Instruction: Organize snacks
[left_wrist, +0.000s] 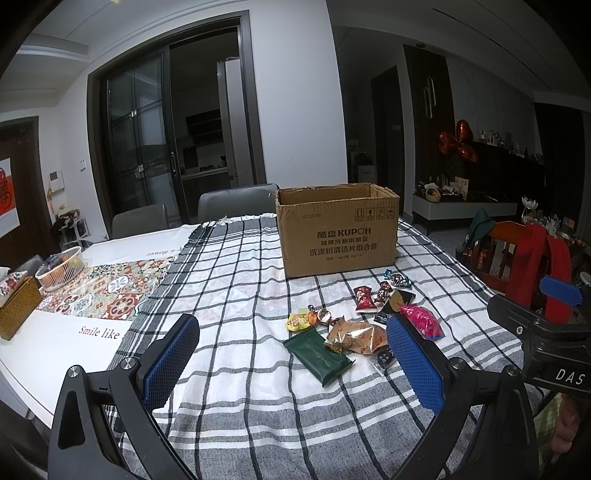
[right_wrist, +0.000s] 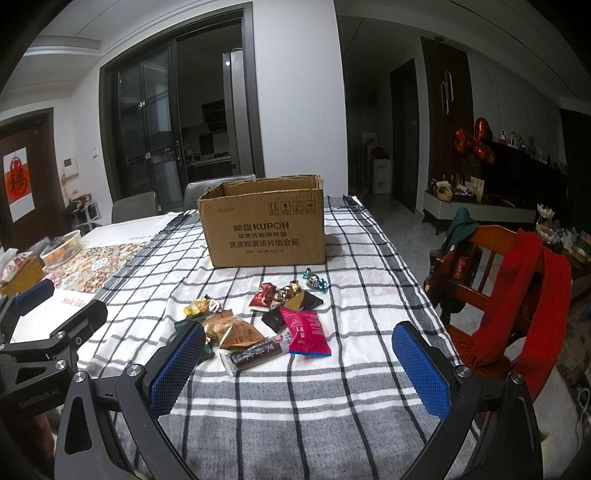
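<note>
Right wrist: "KUPOH" cardboard box (right_wrist: 264, 225)

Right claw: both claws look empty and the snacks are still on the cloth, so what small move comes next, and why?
Probably lower the open right claw onto the pink packet. It lies nearest, between the fingers' line, on top of the pile and unobstructed, while the cardboard box stands open just behind the pile. The left claw is open too, near the green packet.

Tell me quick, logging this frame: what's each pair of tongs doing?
Left tongs: open, holding nothing.
Right tongs: open, holding nothing.
</note>
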